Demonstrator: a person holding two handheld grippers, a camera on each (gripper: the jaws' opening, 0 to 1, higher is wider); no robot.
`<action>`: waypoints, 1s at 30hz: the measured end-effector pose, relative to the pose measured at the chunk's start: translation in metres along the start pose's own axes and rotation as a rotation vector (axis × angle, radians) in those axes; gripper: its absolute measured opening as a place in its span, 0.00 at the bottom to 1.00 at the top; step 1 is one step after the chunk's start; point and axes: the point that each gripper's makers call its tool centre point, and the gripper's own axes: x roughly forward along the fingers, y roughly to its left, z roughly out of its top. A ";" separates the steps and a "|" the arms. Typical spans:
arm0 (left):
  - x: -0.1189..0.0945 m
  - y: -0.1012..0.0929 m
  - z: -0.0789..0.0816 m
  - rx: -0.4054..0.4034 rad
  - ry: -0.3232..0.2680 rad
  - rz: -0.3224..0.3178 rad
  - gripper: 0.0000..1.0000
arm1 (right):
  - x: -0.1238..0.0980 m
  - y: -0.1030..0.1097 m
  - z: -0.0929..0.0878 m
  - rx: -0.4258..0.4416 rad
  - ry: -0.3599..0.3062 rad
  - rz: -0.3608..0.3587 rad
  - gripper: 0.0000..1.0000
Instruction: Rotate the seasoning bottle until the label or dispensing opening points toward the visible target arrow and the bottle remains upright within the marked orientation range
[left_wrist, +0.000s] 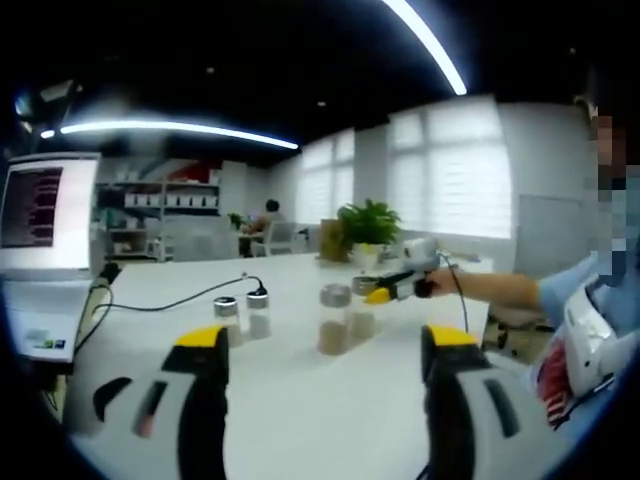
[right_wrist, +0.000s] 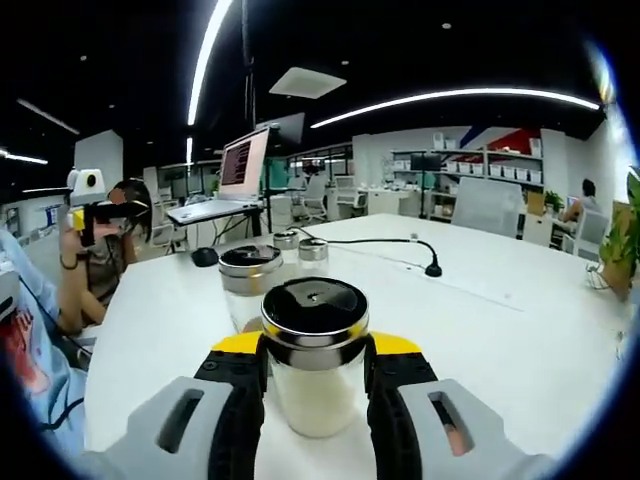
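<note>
In the right gripper view the right gripper (right_wrist: 315, 385) stands at the near edge of the white tabletop (right_wrist: 520, 330); its jaws sit on either side of a clear seasoning bottle (right_wrist: 314, 355) with a black and silver cap, touching its sides and grasping it; the bottle stands upright on the tabletop, pale contents inside. Just behind it stands a second bottle (right_wrist: 248, 282) with a dark cap, partly hidden; further back two small jars (right_wrist: 300, 250) stand side by side near a black cable (right_wrist: 380, 243) that runs across the tabletop. A laptop (right_wrist: 235, 175) sits open at the far left end; the left gripper (right_wrist: 95, 210) shows at the left, held up in a person's hand (right_wrist: 75, 265), well apart from the bottles.

In the left gripper view the left gripper (left_wrist: 325, 395) has its jaws spread wide with nothing between them, above the tabletop (left_wrist: 300, 420); ahead stand two tall bottles close together, the near one (left_wrist: 334, 320) holding brownish contents, the other (left_wrist: 364, 308) just behind it with the right gripper (left_wrist: 392, 290) at it; the two small jars (left_wrist: 242, 317) stand to the left, apart from them. A monitor (left_wrist: 45, 215) stands at the left edge; a potted plant (left_wrist: 368, 228) sits at the far end.
</note>
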 end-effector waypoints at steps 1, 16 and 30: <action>0.000 0.001 0.000 -0.001 -0.001 0.005 0.83 | 0.000 0.001 0.000 -0.006 -0.003 0.032 0.38; -0.012 0.008 0.014 0.048 -0.034 0.089 0.83 | -0.002 0.003 -0.007 -0.022 -0.013 0.256 0.39; -0.011 0.010 0.010 0.024 -0.025 0.079 0.83 | -0.011 0.006 -0.015 0.034 -0.019 0.046 0.59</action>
